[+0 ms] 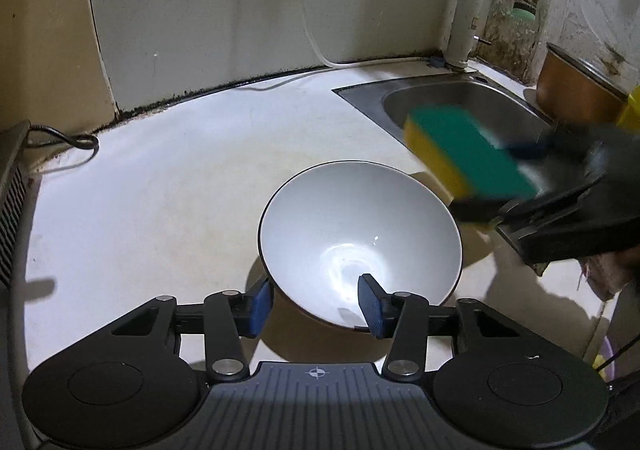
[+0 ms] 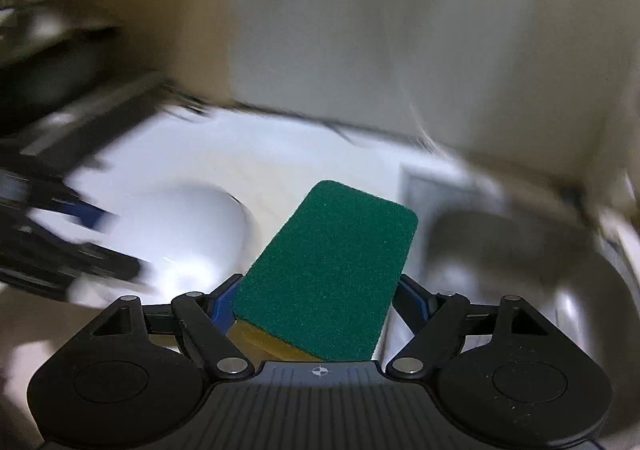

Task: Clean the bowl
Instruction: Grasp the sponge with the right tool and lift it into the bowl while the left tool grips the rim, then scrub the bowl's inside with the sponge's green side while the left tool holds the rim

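Note:
A white bowl point(image 1: 360, 238) with a dark rim stands on the pale counter point(image 1: 160, 190), just in front of my left gripper point(image 1: 316, 304). The gripper's left pad point(image 1: 262, 304) sits against the outside of the near wall and its right pad point(image 1: 370, 308) is inside the bowl. The gap between the pads is far wider than the wall, so the left gripper is open. My right gripper point(image 2: 318, 302) is shut on a green and yellow sponge point(image 2: 332, 270), green side up. The sponge point(image 1: 468, 158) hangs above the counter to the right of the bowl. The right wrist view is blurred, and the bowl point(image 2: 192, 234) lies at its left.
A steel sink point(image 1: 460, 106) is set into the counter at the back right, with a tap point(image 1: 468, 22) behind it. A copper-coloured pot point(image 1: 576, 90) stands at the sink's right. On the far left are a black vented appliance point(image 1: 12, 202) and a looped cable point(image 1: 72, 142).

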Demonstrator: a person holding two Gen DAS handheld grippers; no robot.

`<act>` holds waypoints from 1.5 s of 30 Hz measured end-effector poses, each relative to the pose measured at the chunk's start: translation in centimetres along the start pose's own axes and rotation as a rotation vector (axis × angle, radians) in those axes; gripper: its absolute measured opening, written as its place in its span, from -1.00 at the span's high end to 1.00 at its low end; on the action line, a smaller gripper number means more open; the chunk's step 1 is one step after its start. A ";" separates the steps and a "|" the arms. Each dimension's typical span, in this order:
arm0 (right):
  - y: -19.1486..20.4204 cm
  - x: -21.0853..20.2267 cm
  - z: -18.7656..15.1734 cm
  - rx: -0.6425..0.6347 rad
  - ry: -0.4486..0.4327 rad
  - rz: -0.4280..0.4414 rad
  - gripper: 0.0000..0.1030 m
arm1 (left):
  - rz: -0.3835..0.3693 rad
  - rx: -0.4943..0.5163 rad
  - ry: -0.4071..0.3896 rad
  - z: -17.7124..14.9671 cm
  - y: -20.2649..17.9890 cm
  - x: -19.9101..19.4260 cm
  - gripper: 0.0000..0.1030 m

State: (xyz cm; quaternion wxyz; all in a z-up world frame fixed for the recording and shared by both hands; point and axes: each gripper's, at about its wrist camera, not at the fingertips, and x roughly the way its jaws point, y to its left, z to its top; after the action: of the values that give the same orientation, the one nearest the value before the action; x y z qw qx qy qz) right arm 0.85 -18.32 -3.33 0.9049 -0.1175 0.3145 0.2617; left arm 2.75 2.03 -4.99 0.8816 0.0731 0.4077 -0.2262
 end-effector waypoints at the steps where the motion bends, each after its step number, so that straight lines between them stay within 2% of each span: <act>1: 0.5 -0.4 1.3 -0.064 0.025 0.081 -0.54 | -0.001 0.000 -0.004 0.0 0.0 0.0 0.01; 4: 2.3 1.4 4.1 -0.214 0.182 0.255 -0.54 | -0.010 0.039 -0.024 -0.4 -0.1 -0.2 -0.05; 9: 3.3 6.6 8.3 -0.420 0.445 0.303 -0.54 | -0.027 0.064 -0.039 -0.6 0.0 -0.4 -0.08; 10: 3.5 7.3 8.9 -0.453 0.483 0.313 -0.54 | -0.027 0.062 -0.045 -0.6 0.2 -0.5 -0.08; 12: 4.0 7.5 9.1 -0.504 0.498 0.315 -0.56 | -0.032 0.051 -0.065 -0.7 0.5 -0.9 -0.10; 14: 4.2 7.5 8.9 -0.508 0.486 0.309 -0.60 | -0.037 0.040 -0.082 -0.7 0.7 -1.3 -0.13; 17: 4.0 7.0 7.6 -0.458 0.400 0.232 -0.64 | -0.033 0.025 -0.095 -0.7 1.0 -1.7 -0.16; 20: 4.2 5.7 5.7 -0.427 0.255 0.114 -0.65 | -0.018 0.028 -0.099 -0.7 1.1 -2.2 -0.25; 23: 4.5 4.2 3.3 -0.413 0.112 0.070 -0.64 | 0.003 0.034 -0.091 -1.0 1.2 -2.7 -0.26; 24: 4.4 4.1 2.8 -0.393 0.098 0.072 -0.64 | 0.009 0.035 -0.087 -1.0 1.3 -2.8 -0.26; 26: 4.0 4.4 1.9 -0.342 0.123 0.078 -0.61 | 0.011 0.051 -0.084 -1.0 1.0 -2.9 -0.28; 28: 4.1 4.9 1.4 -0.343 0.147 0.086 -0.59 | 0.007 0.066 -0.084 -1.0 0.8 -2.9 -0.28; 29: 4.0 5.1 1.3 -0.347 0.151 0.088 -0.50 | 0.004 0.072 -0.085 -1.0 0.7 -2.9 -0.28; 31: 3.9 5.3 1.5 -0.367 0.158 0.085 -0.36 | 0.004 0.073 -0.085 -0.9 0.5 -2.7 -0.28; 37: 4.6 4.1 2.8 -0.490 0.135 0.052 -0.33 | -0.010 0.019 -0.083 -0.8 1.0 -1.5 -0.26; 38: 4.8 3.9 3.0 -0.505 0.137 0.050 -0.34 | -0.024 -0.004 -0.081 -0.9 1.2 -1.2 -0.23; 39: 5.0 3.8 3.1 -0.519 0.142 0.048 -0.34 | -0.030 -0.012 -0.081 -0.9 1.2 -1.1 -0.06; 40: 5.0 3.9 2.8 -0.526 0.151 0.049 -0.34 | -0.043 -0.030 -0.082 -0.9 1.4 -0.8 0.01; 42: 5.3 4.1 2.3 -0.542 0.171 0.059 -0.34 | -0.033 -0.058 -0.083 -1.0 1.7 -0.5 0.35; 45: 6.2 4.6 1.4 -0.596 0.192 0.059 -0.36 | -0.041 -0.105 -0.084 -0.9 2.5 -0.3 0.59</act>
State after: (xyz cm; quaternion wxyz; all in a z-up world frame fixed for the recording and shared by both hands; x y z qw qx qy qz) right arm 1.24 -10.75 -5.44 0.7887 -0.3928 0.3112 0.3561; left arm 3.11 4.57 -5.51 0.8957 0.0087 0.3831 -0.2255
